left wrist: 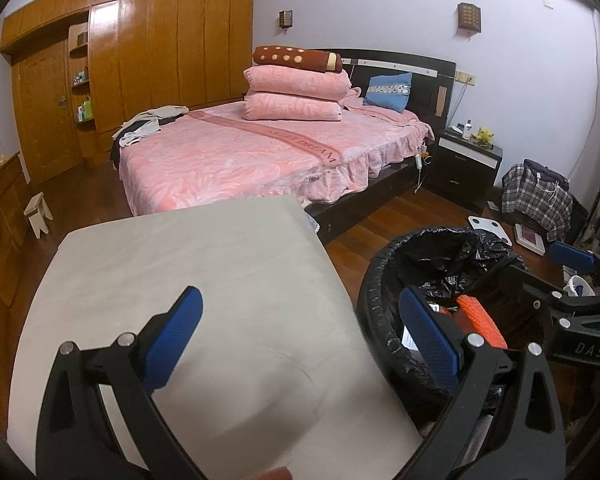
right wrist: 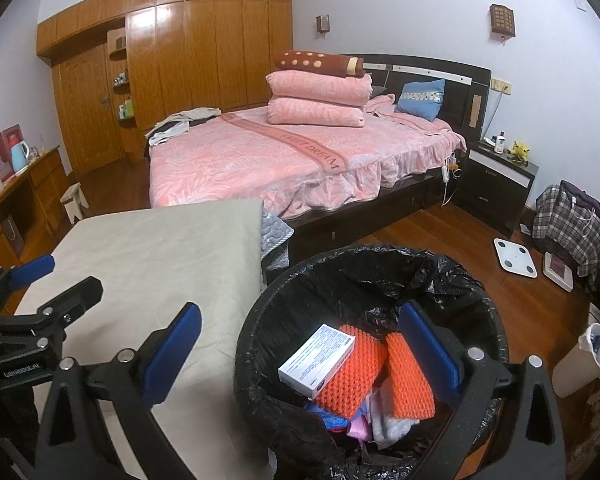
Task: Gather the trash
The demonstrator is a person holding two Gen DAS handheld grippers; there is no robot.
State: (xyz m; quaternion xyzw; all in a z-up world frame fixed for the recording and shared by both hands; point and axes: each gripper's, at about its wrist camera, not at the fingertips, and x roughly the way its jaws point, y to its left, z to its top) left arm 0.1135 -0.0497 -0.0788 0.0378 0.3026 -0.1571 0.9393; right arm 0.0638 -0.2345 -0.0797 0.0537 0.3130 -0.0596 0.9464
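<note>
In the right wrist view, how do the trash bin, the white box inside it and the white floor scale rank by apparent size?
1. Trash bin
2. White box
3. Floor scale

The box looks only slightly larger; it lies much nearer the camera, so their true order is unsure.

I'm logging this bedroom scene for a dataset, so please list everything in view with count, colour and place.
bin: 1, black with black liner, on the floor right of the table
box: 1, white, on top of the trash in the bin
foam pieces: 2, orange, in the bin
table: 1, grey-beige, nothing on it, left of the bin
bed: 1, pink cover, behind the table
folded quilts: 2, pink, stacked on the bed
blue pillow: 1, by the headboard
nightstand: 1, dark, right of the bed
scale: 1, white, on the floor
wardrobe: 1, brown wood, back wall
left gripper: open, over the table edge
right gripper: open, over the bin
</note>
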